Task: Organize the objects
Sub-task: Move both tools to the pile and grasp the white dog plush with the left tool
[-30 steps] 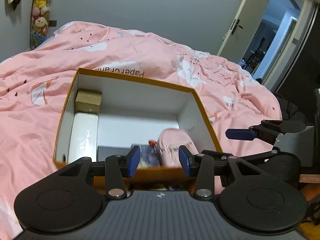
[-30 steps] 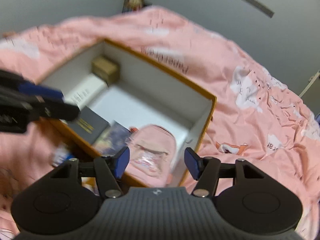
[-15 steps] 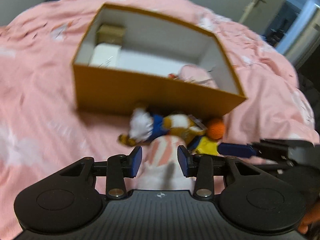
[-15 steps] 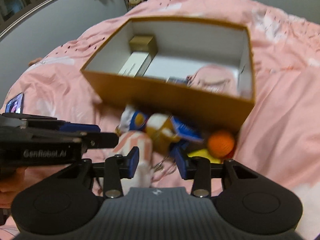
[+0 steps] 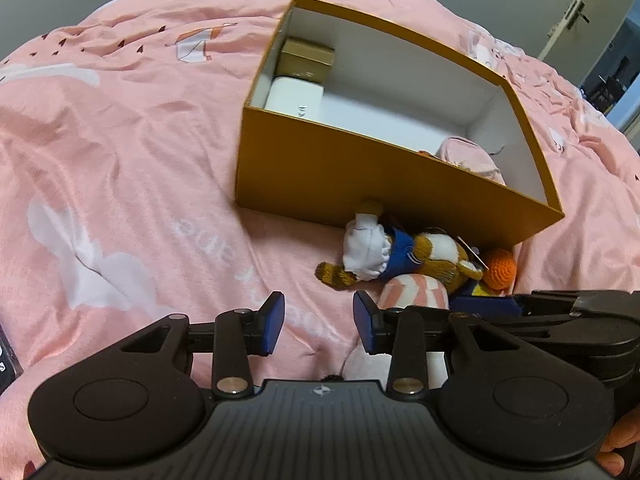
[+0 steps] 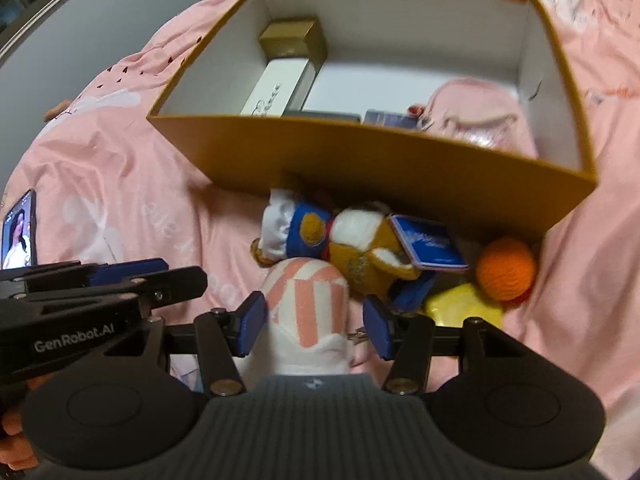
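Observation:
An orange cardboard box (image 5: 360, 168) (image 6: 360, 160) stands open on the pink bedding. Inside lie a gold box (image 6: 292, 40), a white box (image 6: 276, 88) and a pink pouch (image 6: 480, 108). In front of the box a plush doll in white, blue and brown (image 6: 320, 236) (image 5: 384, 252) lies beside an orange knitted ball (image 6: 506, 268) (image 5: 498, 268). A pink-and-white striped plush (image 6: 308, 296) (image 5: 412, 294) sits between the fingers of my right gripper (image 6: 316, 326), whose jaws are opening, the right pad clear of it. My left gripper (image 5: 319, 322) is closing over bare bedding.
A phone (image 6: 18, 230) with a lit screen lies on the bedding at the left. A blue card (image 6: 428, 246) leans on the doll, and something yellow (image 6: 464, 308) lies under the ball. A door (image 5: 580, 8) stands at the far right.
Both grippers have dropped from over the box to the toys in front of it. The striped plush, earlier between the left fingers, now sits between the right ones. The left gripper has shifted left.

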